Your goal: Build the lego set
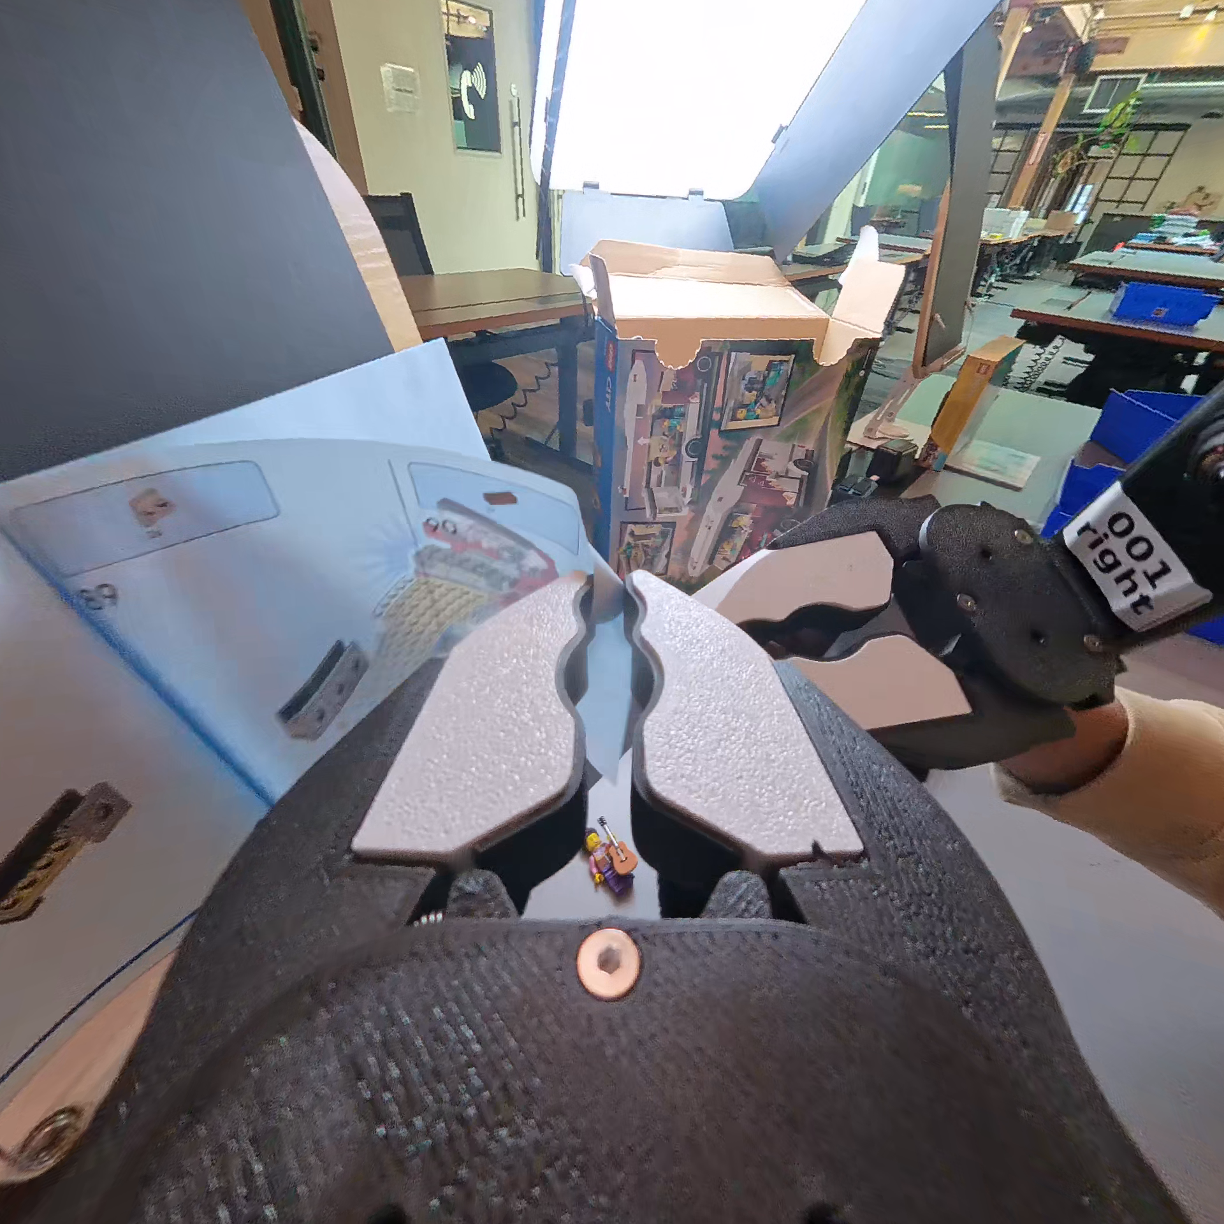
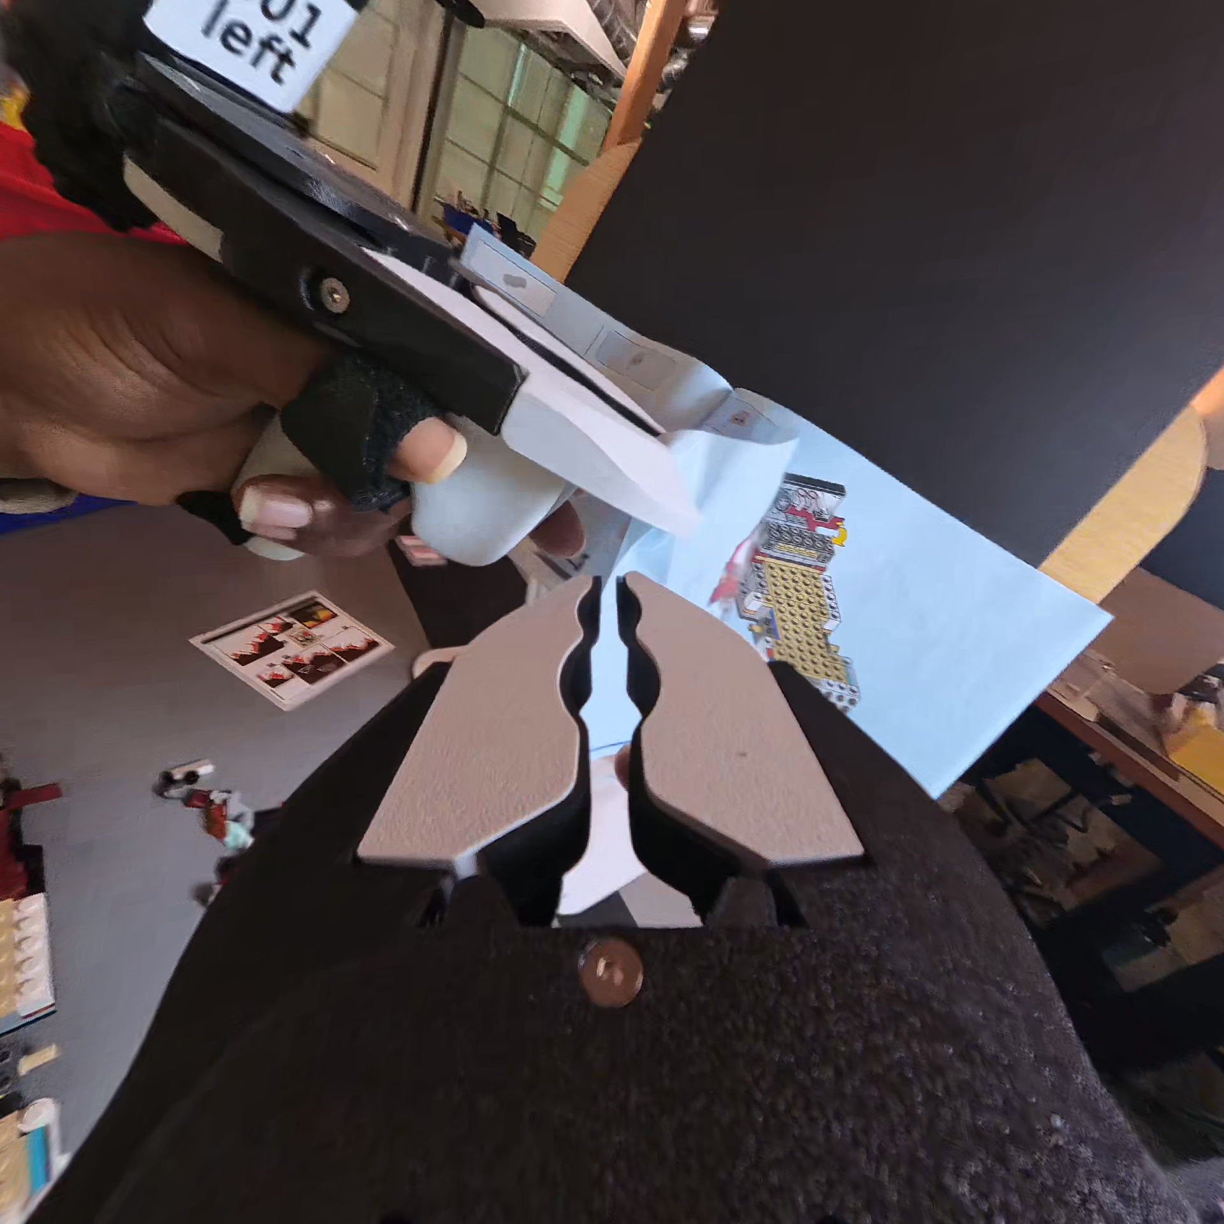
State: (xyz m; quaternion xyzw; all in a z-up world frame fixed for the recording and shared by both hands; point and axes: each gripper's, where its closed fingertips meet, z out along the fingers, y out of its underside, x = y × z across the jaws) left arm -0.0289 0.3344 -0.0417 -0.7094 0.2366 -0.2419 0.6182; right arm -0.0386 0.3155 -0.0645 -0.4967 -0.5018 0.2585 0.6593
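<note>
An open instruction booklet (image 1: 265,563) with pale blue pages is held up off the table. My left gripper (image 1: 626,579) is shut on one page (image 1: 606,695), which runs edge-on between its pads. The right wrist view shows the left gripper (image 2: 679,513) pinching that page's curled corner. My right gripper (image 2: 609,583) stands just below this corner with a narrow slit between its pads. The blue page (image 2: 927,629) shows through the slit, beyond the pads. In the left wrist view the right gripper's fingers (image 1: 834,576) come in from the right, their tips hidden behind my left finger.
An opened toy box (image 1: 715,450) stands upright behind the booklet. A small minifigure with a guitar (image 1: 612,858) lies on the dark table below the left jaws. A sticker sheet (image 2: 291,649) and loose bricks (image 2: 205,795) lie on the grey table (image 2: 99,596). Blue bins (image 1: 1139,424) stand at the right. Both grippers' tips are close together, under 4 cm apart.
</note>
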